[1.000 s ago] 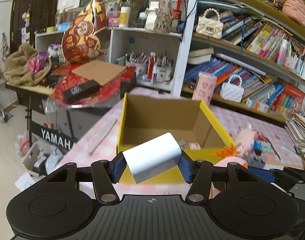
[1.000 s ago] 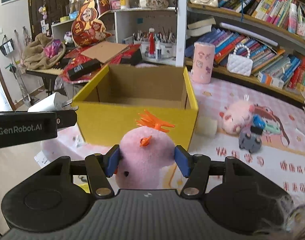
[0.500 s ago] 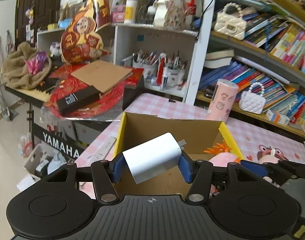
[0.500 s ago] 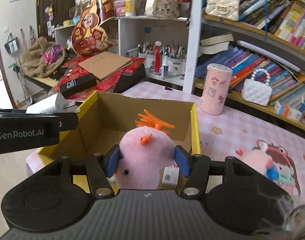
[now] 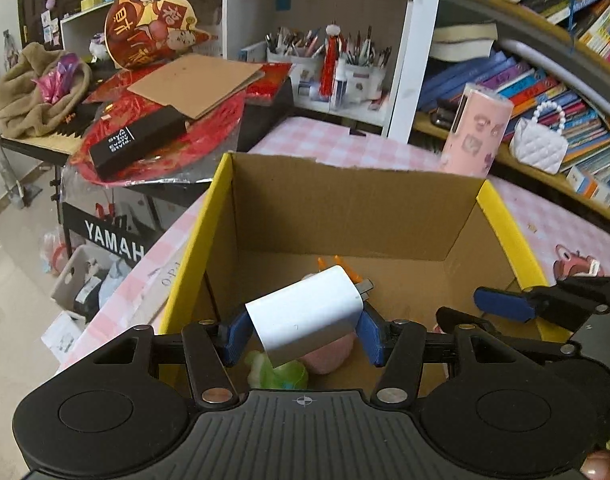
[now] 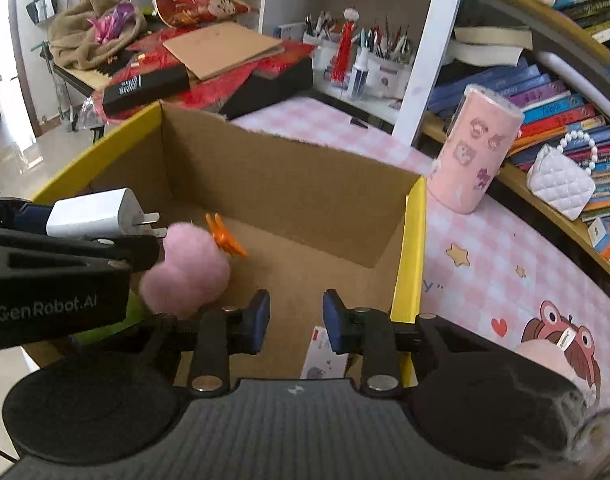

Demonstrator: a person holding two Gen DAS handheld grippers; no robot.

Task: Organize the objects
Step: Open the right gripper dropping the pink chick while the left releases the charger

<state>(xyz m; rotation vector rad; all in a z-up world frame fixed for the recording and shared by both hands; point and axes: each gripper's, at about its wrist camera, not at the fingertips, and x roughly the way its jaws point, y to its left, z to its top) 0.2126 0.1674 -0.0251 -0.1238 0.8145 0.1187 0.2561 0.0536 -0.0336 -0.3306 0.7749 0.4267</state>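
Note:
An open cardboard box with yellow rim stands on the pink checked table. My left gripper is shut on a white plug charger, held over the box's inside; the charger also shows in the right wrist view. My right gripper is open and empty above the box. A pink plush chick with an orange crest lies inside the box, partly hidden below the charger in the left wrist view. A green toy and a small card lie in the box too.
A pink patterned cup stands behind the box on the right. A white quilted purse and books fill the shelves. A pink plush toy lies on the table at right. A cluttered keyboard with red paper stands left.
Both grippers moved forward over the box. My right gripper opened and let go of the pink chick, which now lies inside the box. The left still holds the charger.

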